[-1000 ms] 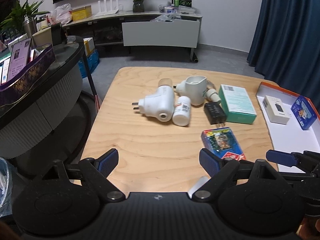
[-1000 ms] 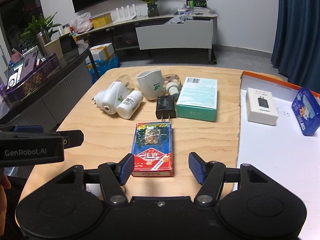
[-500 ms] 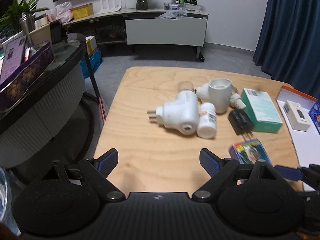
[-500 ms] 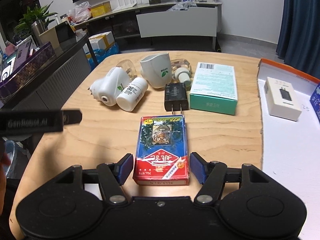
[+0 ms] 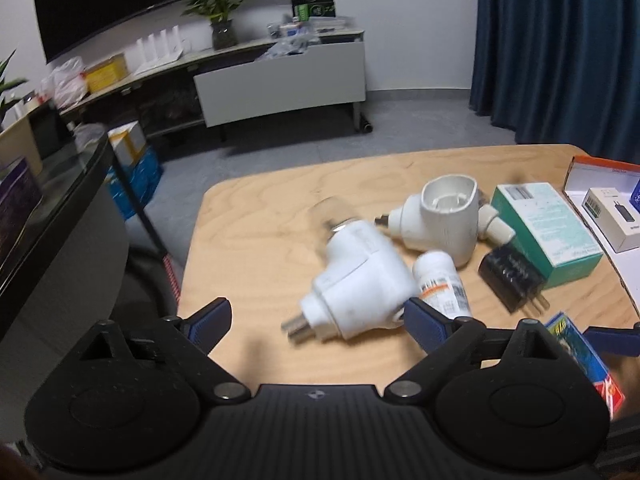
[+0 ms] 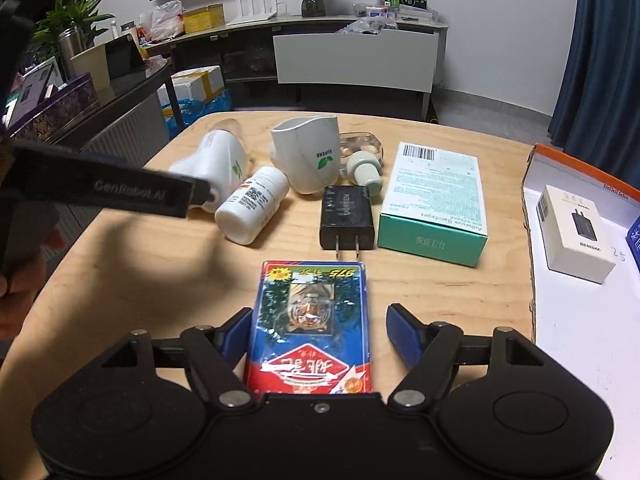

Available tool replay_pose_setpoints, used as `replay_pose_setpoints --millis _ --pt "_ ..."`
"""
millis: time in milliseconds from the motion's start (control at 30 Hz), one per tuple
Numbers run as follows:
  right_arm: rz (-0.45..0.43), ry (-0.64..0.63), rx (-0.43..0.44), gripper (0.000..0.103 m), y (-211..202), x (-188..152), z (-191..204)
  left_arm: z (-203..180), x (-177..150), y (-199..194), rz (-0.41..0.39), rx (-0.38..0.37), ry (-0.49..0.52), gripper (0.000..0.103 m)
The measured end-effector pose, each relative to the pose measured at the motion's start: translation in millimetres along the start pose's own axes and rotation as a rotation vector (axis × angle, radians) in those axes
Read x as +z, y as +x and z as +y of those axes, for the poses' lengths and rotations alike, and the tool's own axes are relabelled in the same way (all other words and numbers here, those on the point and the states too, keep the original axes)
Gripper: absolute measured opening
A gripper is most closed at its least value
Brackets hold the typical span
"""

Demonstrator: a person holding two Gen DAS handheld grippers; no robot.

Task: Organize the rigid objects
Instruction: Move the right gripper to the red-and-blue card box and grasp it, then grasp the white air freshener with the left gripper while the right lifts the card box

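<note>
A white plug-in device [image 5: 360,288] lies on the wooden table [image 5: 260,220], between the fingers of my left gripper [image 5: 318,320]. Its jaws are opening and the pads stand clear of it. A red-and-blue card box [image 6: 312,320] lies flat between the fingers of my right gripper [image 6: 322,334]. Those jaws are opening too, with a gap at the right pad. Behind the card box are a white pill bottle [image 6: 252,208], a black charger [image 6: 346,216], a second white plug-in device [image 6: 308,160] and a teal box [image 6: 434,208].
An orange-rimmed white tray [image 6: 580,340] at the right holds a white charger box [image 6: 576,232] and a blue box [image 6: 636,236]. A dark counter [image 5: 60,208] runs along the table's left side. A hand [image 6: 16,280] shows at the left edge.
My left gripper has moved in over the table, so the white plug-in device now lies between its fingers. My right gripper's jaws have widened around the card box, which lies further in.
</note>
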State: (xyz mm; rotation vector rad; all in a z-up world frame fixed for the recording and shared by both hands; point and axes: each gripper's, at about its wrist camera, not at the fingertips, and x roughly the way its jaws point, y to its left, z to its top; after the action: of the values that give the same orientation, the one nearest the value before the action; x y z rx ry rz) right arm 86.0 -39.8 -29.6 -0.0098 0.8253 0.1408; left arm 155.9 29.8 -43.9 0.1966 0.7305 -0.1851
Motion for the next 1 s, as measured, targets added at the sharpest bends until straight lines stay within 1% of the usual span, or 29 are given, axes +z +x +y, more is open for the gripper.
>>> replay_pose_setpoints --millis 100,267,367,433,467,533,567,600,633,667,800,1000 --pt "0.001 -0.018 0.001 0.089 2.4 1.2 1.5 -3.7 2.1 9.9 -0.002 -0.019 0.007 0.099" --pt "-0.011 -0.031 0.013 0.089 5.0 2.8 4.2 -10.3 5.6 28.1 0.013 -0.04 0.028 0.1" --pt "-0.022 -0.029 0.045 0.089 4.4 3.3 5.1 -10.1 6.6 33.2 0.009 -0.064 0.013 0.1" --pt "-0.027 -0.024 0.052 0.089 4.5 3.2 5.1 -9.9 6.3 38.2 0.017 -0.038 0.005 0.097" --pt "-0.028 -0.029 0.046 0.088 5.2 3.0 5.5 -7.6 5.9 41.4 0.027 -0.045 -0.007 0.095" --pt "-0.035 -0.044 0.037 0.088 6.7 2.2 6.6 -0.8 3.8 42.2 0.017 -0.073 -0.054 0.093" --pt "-0.039 -0.045 0.037 0.087 7.0 1.7 6.6 -0.6 3.4 41.3 0.002 -0.067 -0.049 0.086" --pt "-0.043 -0.046 0.035 0.078 6.8 1.7 6.8 -1.2 2.7 39.2 -0.009 -0.07 -0.044 0.074" --pt "-0.053 -0.051 0.031 0.072 6.1 1.5 7.4 -2.2 3.2 36.5 -0.017 -0.08 -0.041 0.066" --pt "-0.055 -0.054 0.035 0.072 5.9 1.4 7.5 -4.1 4.3 34.8 -0.018 -0.068 -0.033 0.065" --pt "-0.059 -0.048 0.037 0.071 4.5 0.4 7.6 -3.7 4.1 30.8 -0.008 -0.068 -0.057 0.065" --pt "-0.082 -0.035 0.039 0.071 -6.9 1.0 8.6 -2.6 -0.9 3.4 -0.023 -0.04 -0.081 0.065"
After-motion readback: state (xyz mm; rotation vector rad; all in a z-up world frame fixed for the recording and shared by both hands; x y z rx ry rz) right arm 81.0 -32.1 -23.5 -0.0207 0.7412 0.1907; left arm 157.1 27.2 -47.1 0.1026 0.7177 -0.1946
